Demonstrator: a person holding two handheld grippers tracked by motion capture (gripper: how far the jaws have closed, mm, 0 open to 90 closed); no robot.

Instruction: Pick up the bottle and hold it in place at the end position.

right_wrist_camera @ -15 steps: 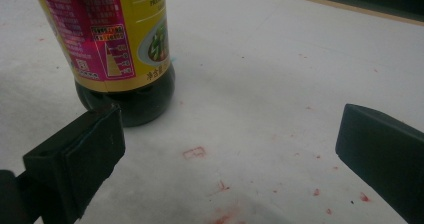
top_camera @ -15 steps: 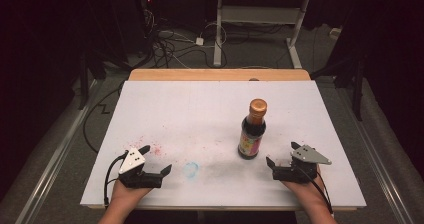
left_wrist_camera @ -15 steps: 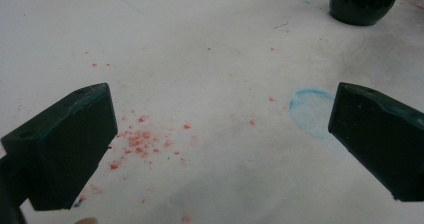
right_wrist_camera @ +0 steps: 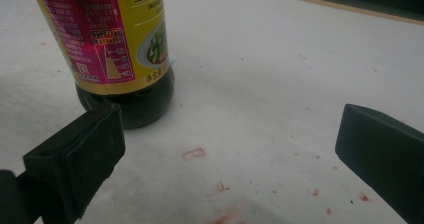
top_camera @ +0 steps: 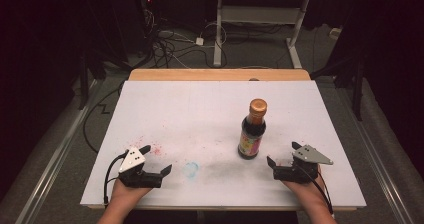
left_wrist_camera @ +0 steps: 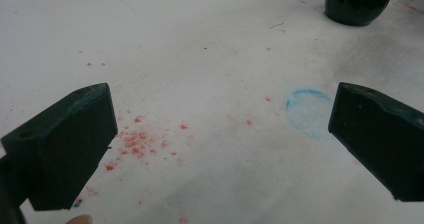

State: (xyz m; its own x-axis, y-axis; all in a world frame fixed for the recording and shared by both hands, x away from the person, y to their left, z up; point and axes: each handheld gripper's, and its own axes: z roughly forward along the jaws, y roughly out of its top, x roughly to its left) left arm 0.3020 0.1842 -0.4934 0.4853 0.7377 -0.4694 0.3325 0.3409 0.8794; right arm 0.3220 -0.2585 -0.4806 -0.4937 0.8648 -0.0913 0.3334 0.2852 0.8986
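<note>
A dark sauce bottle with a copper cap and a yellow and pink label stands upright on the white table sheet, right of centre. My right gripper rests open on the sheet just right of the bottle; in the right gripper view the bottle rises beyond the left jaw, apart from it. At the front left, my left gripper lies open with nothing between its jaws. The bottle's base appears far off in the left gripper view.
Red specks and a faint blue ring stain the sheet between the grippers. The table's wooden far edge borders the sheet. Cables and a desk frame lie on the floor beyond.
</note>
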